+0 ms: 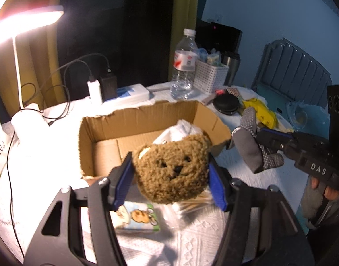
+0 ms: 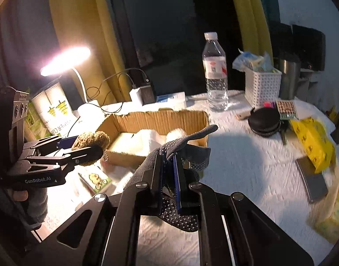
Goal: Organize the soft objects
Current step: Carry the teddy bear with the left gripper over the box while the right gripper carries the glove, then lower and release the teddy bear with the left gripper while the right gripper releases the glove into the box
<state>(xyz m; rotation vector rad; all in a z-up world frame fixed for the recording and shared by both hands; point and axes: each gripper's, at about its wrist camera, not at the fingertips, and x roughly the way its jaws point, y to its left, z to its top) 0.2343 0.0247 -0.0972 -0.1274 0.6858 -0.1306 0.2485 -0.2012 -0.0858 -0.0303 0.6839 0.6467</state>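
My left gripper [image 1: 170, 175] is shut on a brown plush bear head [image 1: 172, 168] and holds it above the table, just in front of an open cardboard box [image 1: 98, 137]. The bear also shows in the right wrist view [image 2: 90, 141] at the box's left end. My right gripper [image 2: 168, 166] is shut on a grey dotted glove [image 2: 180, 153] and holds it in the air to the right of the box [image 2: 160, 119]. The glove also shows in the left wrist view [image 1: 251, 141]. White soft items [image 2: 145, 139] lie inside the box.
A lit desk lamp [image 2: 65, 59] stands at the back left with chargers and cables [image 1: 96, 88]. A water bottle [image 2: 214, 71], a white basket [image 2: 261, 86], a black round case [image 2: 265, 122] and a yellow bag [image 2: 311, 144] stand right of the box. A small printed pack [image 1: 138, 219] lies below the bear.
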